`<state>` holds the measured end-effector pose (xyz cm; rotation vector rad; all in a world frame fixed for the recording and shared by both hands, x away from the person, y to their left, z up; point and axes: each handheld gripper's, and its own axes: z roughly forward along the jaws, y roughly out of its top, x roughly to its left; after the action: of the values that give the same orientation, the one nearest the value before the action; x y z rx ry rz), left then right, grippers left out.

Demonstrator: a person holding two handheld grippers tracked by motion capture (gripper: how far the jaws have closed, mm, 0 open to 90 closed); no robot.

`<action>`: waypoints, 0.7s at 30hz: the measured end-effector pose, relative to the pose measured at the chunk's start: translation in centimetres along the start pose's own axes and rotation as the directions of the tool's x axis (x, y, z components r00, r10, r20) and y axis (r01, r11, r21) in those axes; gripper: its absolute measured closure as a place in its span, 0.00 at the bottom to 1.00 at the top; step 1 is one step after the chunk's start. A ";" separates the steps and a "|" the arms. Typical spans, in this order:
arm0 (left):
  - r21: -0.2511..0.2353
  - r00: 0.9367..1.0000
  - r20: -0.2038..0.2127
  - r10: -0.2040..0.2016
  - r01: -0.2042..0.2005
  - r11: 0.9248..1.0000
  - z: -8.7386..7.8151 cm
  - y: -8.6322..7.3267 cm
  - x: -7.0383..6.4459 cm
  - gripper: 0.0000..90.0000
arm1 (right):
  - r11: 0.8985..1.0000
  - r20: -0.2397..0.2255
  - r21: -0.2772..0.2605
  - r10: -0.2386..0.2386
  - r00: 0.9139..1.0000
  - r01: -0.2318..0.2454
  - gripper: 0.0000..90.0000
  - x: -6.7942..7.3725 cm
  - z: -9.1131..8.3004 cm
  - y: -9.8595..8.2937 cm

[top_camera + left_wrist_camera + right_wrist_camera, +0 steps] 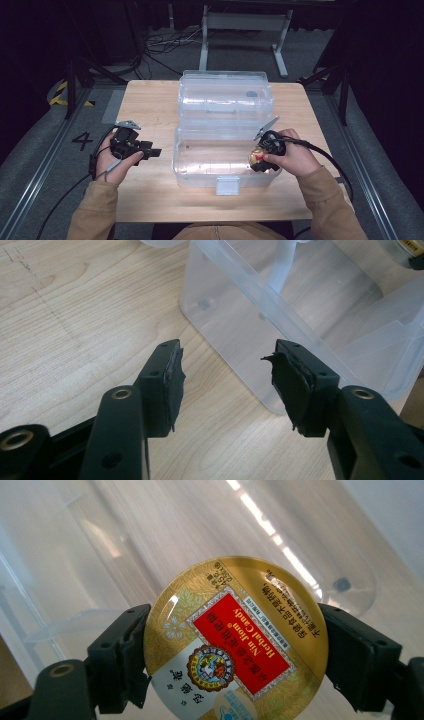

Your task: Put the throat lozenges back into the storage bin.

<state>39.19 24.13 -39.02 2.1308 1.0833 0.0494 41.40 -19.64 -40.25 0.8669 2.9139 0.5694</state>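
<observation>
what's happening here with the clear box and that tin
A person at a wooden table works with a handheld gripper in each hand. The right gripper is clamped on a round gold candy tin with a red label and holds it at the right end of an open clear plastic box, whose lid is folded back. The left gripper is open and holds nothing, beside the box's left end, jaws pointed at it.
</observation>
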 end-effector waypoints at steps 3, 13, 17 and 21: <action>0.000 1.000 0.005 -0.002 0.002 1.000 0.0 0.0 0.0 0.52 | 0.998 -0.007 0.059 0.009 1.000 -0.009 0.22 0.1 0.4 0.0; -0.003 1.000 0.007 0.001 -0.001 1.000 0.1 0.1 0.2 0.52 | 0.994 0.012 0.102 0.048 0.999 -0.049 0.22 0.5 1.2 -0.1; -0.001 1.000 0.009 0.002 -0.002 1.000 0.1 0.2 0.2 0.52 | 0.993 0.032 0.100 0.063 0.997 -0.066 0.22 0.8 1.4 0.0; 0.000 1.000 0.011 0.002 -0.002 1.000 0.2 0.2 0.2 0.52 | 0.992 0.053 0.101 0.070 0.996 -0.075 0.22 0.9 1.4 0.0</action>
<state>39.51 24.06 -39.08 2.1299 1.0748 0.0380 40.88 -18.68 -41.52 0.9874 2.8998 0.3990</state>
